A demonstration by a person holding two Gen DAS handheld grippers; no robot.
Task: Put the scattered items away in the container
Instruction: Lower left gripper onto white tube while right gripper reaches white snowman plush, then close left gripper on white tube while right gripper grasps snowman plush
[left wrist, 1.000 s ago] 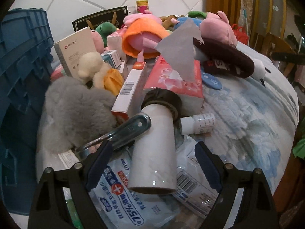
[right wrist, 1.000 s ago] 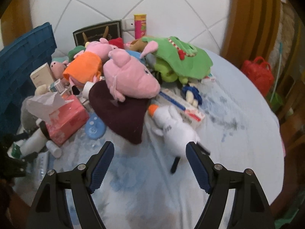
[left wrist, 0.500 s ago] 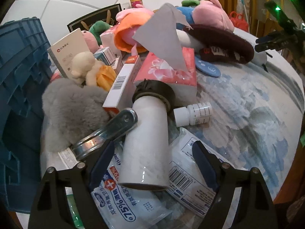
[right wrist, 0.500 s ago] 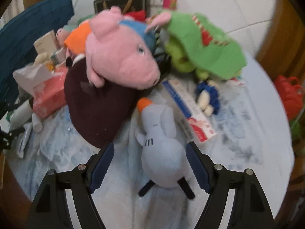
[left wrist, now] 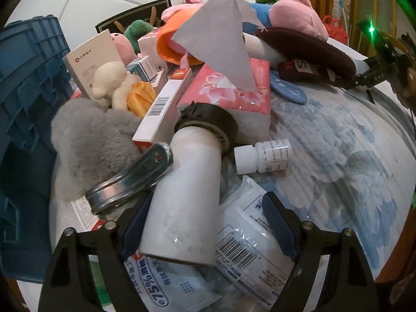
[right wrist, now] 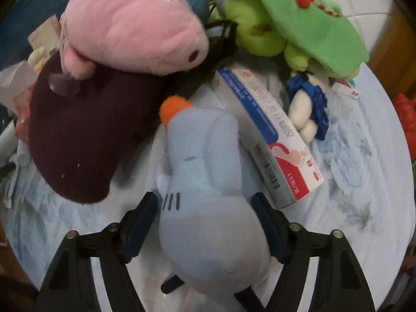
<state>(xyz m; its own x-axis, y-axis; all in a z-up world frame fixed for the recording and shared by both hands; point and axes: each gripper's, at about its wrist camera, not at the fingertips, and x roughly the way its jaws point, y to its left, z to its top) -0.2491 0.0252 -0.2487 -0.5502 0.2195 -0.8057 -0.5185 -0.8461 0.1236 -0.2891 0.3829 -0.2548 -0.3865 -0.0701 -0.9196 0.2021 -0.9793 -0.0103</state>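
My right gripper (right wrist: 205,223) stood wide apart around the pale blue plush bird (right wrist: 205,195), one pad on each side of its belly, not yet pressing in. The bird lay on the tablecloth (right wrist: 364,182) straight ahead of my fingers, its orange beak (right wrist: 173,109) pointing away from me. Just beyond my right finger lay a long medicine box (right wrist: 270,140), and ahead to the left the dark maroon plush (right wrist: 85,135) under the pink pig (right wrist: 135,23).

To grip well, I judged I should close across the fat middle of the body, squeeze until the stuffing firmed, and keep the right pad clear of the box edge so it would not come along.

My left gripper (left wrist: 205,223) was likewise spread, empty, straddling the near end of a white bottle (left wrist: 189,197) that lay pointing away from me on plastic wipe packets (left wrist: 247,244). A metal clamp (left wrist: 130,176) leaned against the bottle just ahead of my left finger; closing there would call for care not to catch it.

The blue crate (left wrist: 28,104) stood far off to that gripper's left, and the clutter still lay on the table beside it, outside.
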